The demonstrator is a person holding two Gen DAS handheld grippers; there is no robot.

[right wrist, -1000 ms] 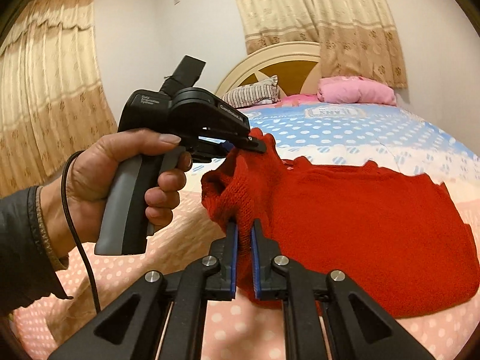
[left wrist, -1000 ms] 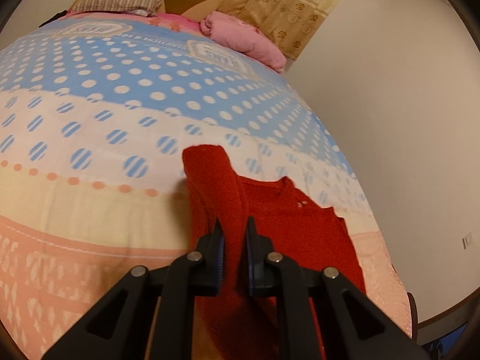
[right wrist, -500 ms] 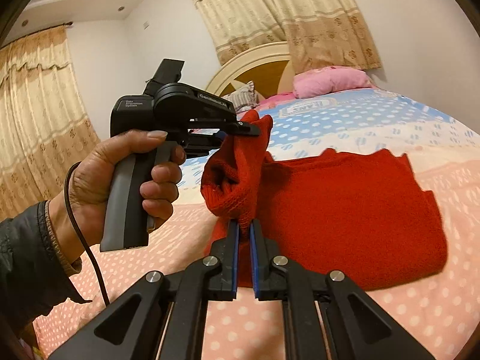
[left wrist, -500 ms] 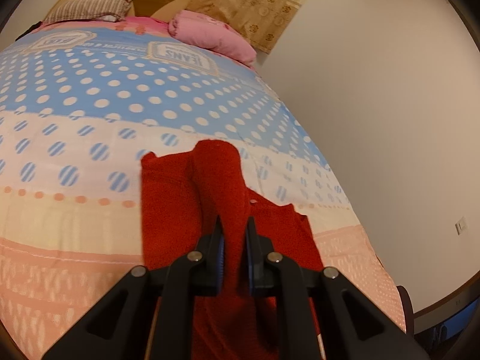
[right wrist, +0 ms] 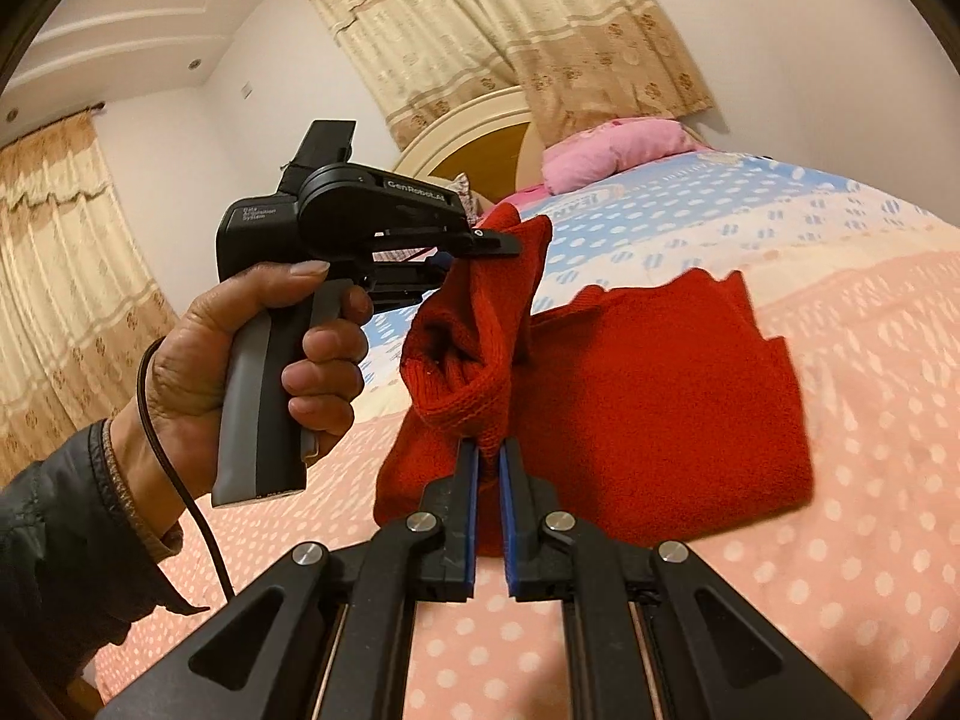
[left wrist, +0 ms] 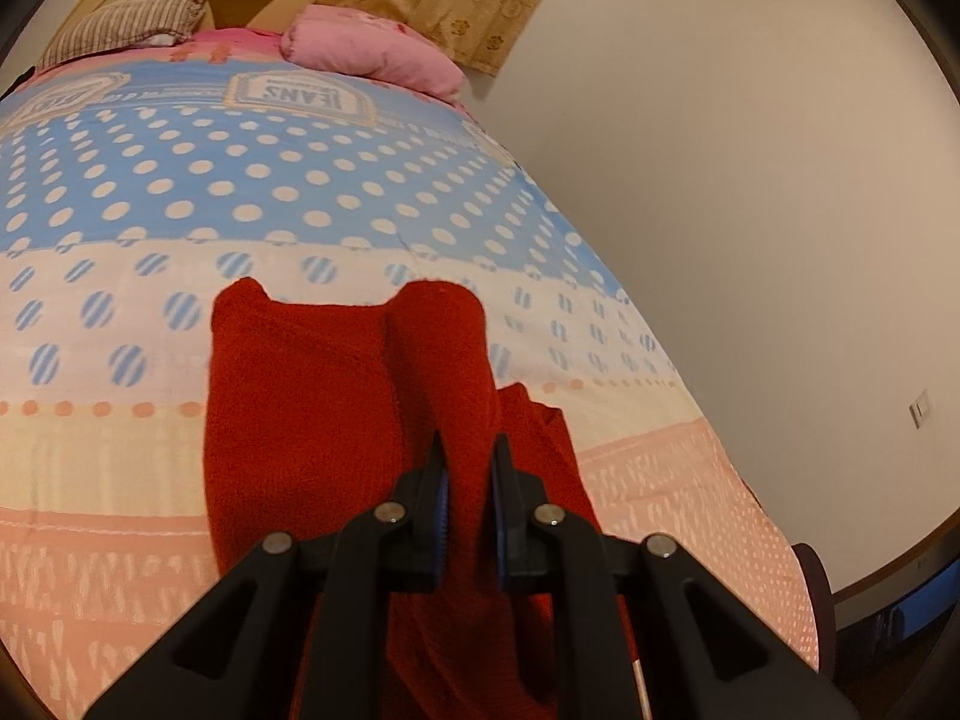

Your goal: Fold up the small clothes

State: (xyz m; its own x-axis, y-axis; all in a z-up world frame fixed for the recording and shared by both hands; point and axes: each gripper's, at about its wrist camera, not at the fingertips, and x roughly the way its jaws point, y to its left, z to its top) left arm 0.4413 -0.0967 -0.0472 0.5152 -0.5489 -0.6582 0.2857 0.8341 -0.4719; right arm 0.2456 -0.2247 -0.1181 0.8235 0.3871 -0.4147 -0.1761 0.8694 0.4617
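Note:
A small red knitted sweater (right wrist: 654, 414) lies on the bed, its near-left edge lifted. My right gripper (right wrist: 489, 456) is shut on the lower corner of that lifted edge. My left gripper (right wrist: 480, 243), held in a hand, is shut on the upper corner and holds it higher. In the left wrist view the left gripper (left wrist: 468, 462) pinches a raised ridge of the sweater (left wrist: 300, 408), and the rest spreads flat to its left.
The bed has a dotted cover, pink (right wrist: 840, 570) near me and blue (left wrist: 240, 180) farther off. A pink pillow (left wrist: 372, 54) and a striped pillow (left wrist: 126, 24) lie at the headboard. A white wall (left wrist: 750, 180) runs along the bed's right side. Curtains (right wrist: 60, 300) hang at left.
Both grippers have carried the lifted sweater edge up and across over the flat part. The sweater's flat part now looks narrower in the right wrist view.

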